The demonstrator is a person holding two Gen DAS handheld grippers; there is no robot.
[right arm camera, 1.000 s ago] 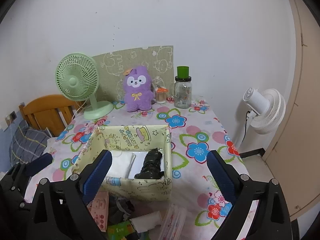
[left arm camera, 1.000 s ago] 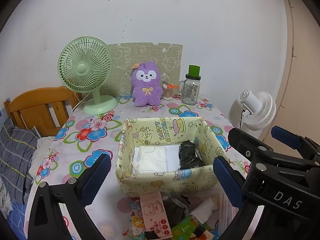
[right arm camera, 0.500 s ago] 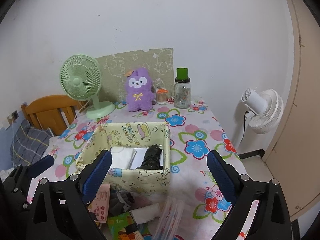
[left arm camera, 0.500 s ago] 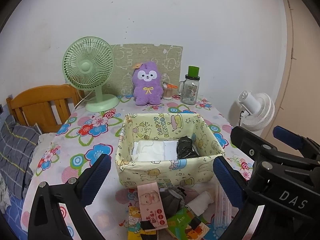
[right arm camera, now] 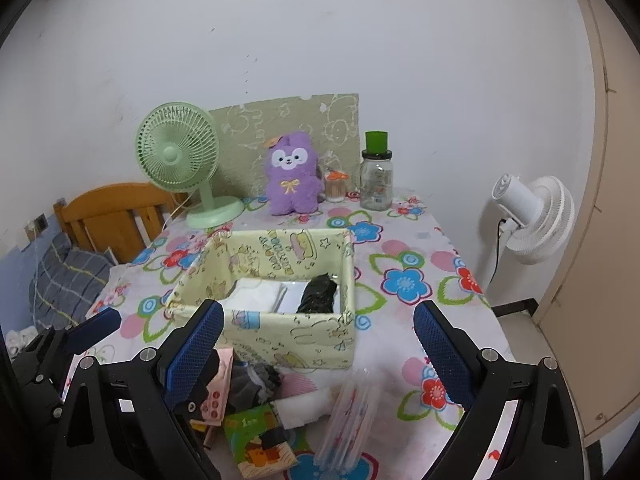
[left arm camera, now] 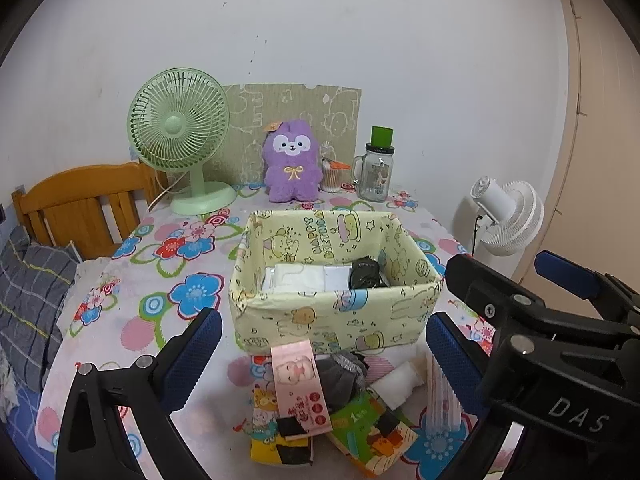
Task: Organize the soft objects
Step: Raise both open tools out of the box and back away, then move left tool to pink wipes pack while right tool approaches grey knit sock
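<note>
A yellow fabric box (left arm camera: 332, 320) (right arm camera: 296, 340) sits mid-table, holding white folded items (left arm camera: 298, 278) and a black bundle (left arm camera: 364, 272) (right arm camera: 318, 294). In front of it lies a pile: a pink packet (left arm camera: 300, 388), a grey sock (left arm camera: 342, 376) (right arm camera: 256, 382), a white roll (left arm camera: 400, 384) (right arm camera: 304, 406), a green packet (left arm camera: 372, 432) (right arm camera: 260, 440) and a clear striped packet (left arm camera: 440, 400) (right arm camera: 348, 420). My left gripper (left arm camera: 320, 356) is open and empty above the pile. My right gripper (right arm camera: 316, 354) is open and empty, also over the pile.
A purple plush toy (left arm camera: 292, 166) (right arm camera: 294, 180), a green fan (left arm camera: 180, 136), a glass jar with green lid (left arm camera: 376, 168) and a swab pot (left arm camera: 332, 176) stand at the back. A wooden bed frame (left arm camera: 80, 204) is left, a white fan (left arm camera: 508, 216) right.
Both grippers have pulled back and up from the box, so the pile in front of it shows more fully. Both stay open.
</note>
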